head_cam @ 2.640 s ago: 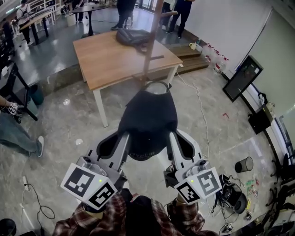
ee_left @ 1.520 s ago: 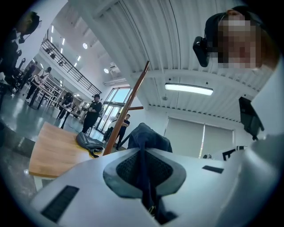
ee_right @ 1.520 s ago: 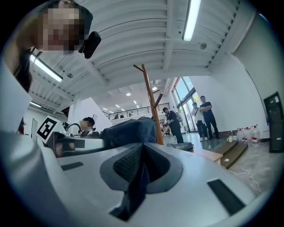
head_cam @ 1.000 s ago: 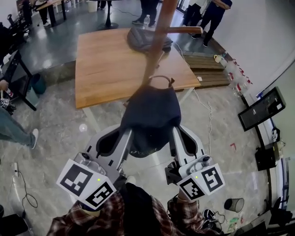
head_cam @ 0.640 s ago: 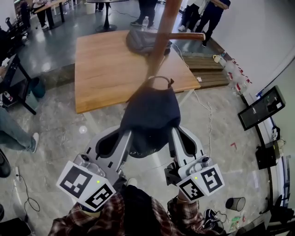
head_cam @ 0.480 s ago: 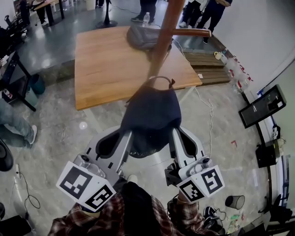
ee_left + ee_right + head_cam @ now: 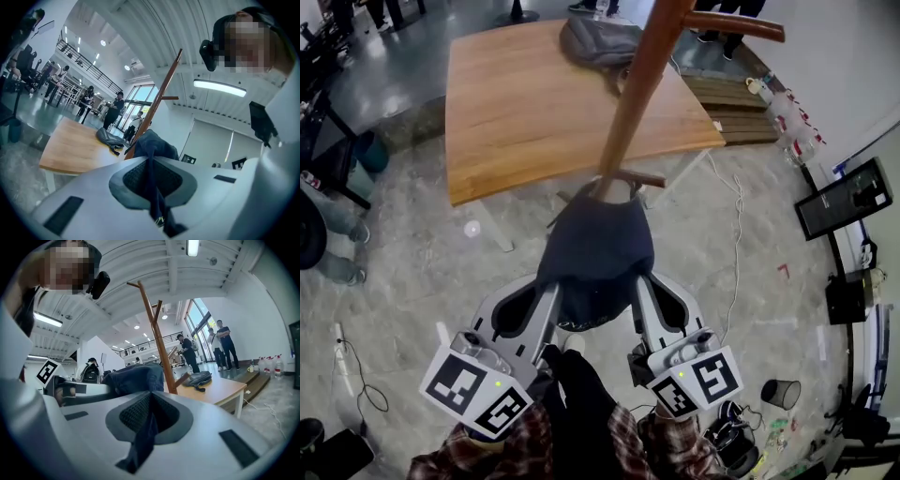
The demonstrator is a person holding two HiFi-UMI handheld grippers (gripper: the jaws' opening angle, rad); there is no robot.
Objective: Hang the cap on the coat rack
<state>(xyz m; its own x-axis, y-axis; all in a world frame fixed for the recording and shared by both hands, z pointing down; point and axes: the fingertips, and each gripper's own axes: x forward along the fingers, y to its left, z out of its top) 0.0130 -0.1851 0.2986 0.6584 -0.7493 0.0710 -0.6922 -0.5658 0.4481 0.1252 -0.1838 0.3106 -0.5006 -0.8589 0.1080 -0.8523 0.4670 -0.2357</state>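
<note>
Head view: cap (image 7: 595,248), clamped by left hand-held gripper (image 7: 547,292) and right hand-held gripper (image 7: 638,291), had reached the coat rack peg (image 7: 643,178) at 12 o'clock; hooking pending.

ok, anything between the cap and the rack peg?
Nothing visible. The dark navy fabric cap, pinched by the left hand-held gripper and right hand-held gripper, sits right at the short lower peg of the brown wooden coat rack.

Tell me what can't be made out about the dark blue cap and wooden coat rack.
- Foot of the wooden coat rack: head view, hidden behind the dark blue fabric cap.
- Rack's top: head view, cut by upper edge.
- Whether cap is on short lower peg: head view, too small.
</note>
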